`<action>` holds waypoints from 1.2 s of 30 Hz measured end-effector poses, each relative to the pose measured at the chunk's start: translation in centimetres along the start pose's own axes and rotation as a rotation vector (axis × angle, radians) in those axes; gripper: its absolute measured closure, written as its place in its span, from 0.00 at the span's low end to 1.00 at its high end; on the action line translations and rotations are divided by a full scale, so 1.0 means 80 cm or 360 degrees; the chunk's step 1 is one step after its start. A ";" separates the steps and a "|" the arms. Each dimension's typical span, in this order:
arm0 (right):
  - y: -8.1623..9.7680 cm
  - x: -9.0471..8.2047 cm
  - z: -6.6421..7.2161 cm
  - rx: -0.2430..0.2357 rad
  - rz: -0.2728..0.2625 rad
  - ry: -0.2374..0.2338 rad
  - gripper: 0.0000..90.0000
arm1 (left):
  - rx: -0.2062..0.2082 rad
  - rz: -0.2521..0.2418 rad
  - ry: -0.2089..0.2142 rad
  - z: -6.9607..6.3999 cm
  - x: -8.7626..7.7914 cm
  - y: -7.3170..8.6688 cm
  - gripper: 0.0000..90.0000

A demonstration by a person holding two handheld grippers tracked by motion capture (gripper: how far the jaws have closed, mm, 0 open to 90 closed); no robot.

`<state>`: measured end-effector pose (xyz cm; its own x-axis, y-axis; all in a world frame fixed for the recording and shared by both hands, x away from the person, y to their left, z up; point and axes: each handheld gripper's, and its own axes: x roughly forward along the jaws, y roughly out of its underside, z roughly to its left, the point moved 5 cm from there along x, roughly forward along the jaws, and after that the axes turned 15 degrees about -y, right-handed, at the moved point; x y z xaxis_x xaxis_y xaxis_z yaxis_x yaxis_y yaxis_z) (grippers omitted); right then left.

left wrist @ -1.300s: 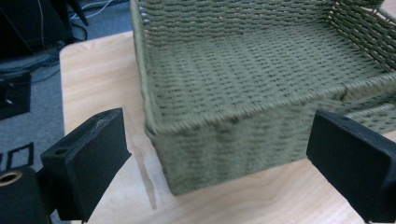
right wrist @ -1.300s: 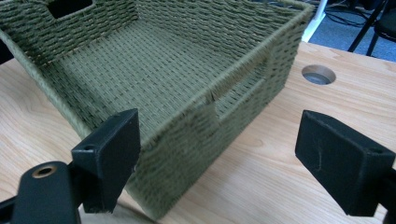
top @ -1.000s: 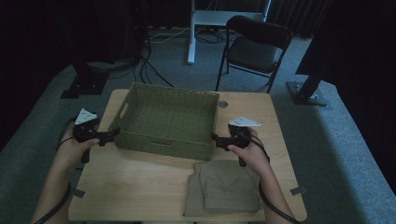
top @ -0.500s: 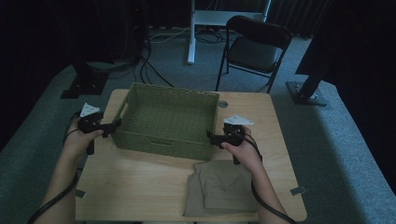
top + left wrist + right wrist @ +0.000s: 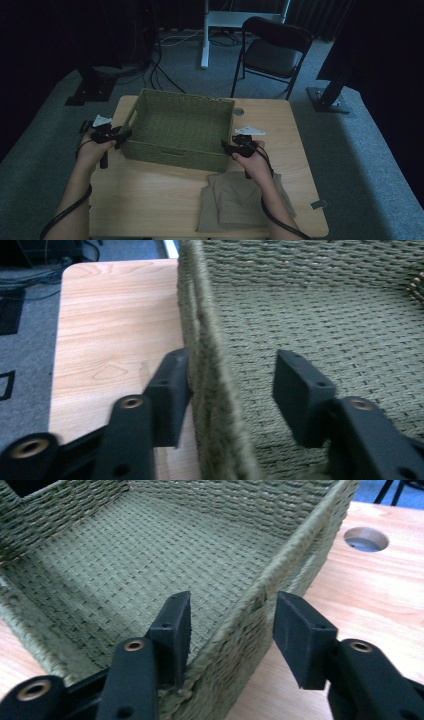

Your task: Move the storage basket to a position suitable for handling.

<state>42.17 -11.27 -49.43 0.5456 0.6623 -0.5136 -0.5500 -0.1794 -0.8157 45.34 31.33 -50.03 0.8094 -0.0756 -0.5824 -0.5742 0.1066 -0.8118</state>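
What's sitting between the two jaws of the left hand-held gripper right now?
The woven basket's side wall stands between them, as the left gripper view shows: one jaw outside touching it, the other inside, apart. The jaws have just been closing.

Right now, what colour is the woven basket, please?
Olive green woven basket, clearest in the right gripper view.

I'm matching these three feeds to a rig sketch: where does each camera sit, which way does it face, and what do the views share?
High view: above the person's side, facing forward and down on the table; forearms, left gripper, right gripper, folded cloth.
Left gripper view: on the left gripper, facing along its jaws, which straddle the wicker basket wall.
Right gripper view: on the right gripper, jaws astride the opposite wall, cable hole beyond.
Shared: the wicker basket and wooden table.
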 end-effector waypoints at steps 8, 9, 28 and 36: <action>0.001 0.001 0.006 0.0047 0.0031 0.0000 0.64 | 0.0019 0.0010 -0.0115 -0.005 -0.001 0.000 0.80; 0.000 0.001 0.006 0.0066 0.0029 -0.0002 0.66 | 0.0008 0.0015 -0.0124 -0.005 -0.001 0.000 0.82; -0.003 -0.004 -0.002 0.0109 0.0066 0.0083 0.76 | -0.0095 0.0036 -0.0232 -0.023 -0.010 0.008 0.92; -0.004 -0.009 -0.013 0.0138 0.0052 0.0134 0.79 | -0.0109 0.0051 -0.0248 -0.038 -0.014 0.010 0.92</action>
<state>42.62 -12.39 -49.08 0.5756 0.5929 -0.5632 -0.6190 -0.1342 -0.7739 43.61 28.49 -50.18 0.7969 0.0817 -0.5985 -0.6026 0.0382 -0.7971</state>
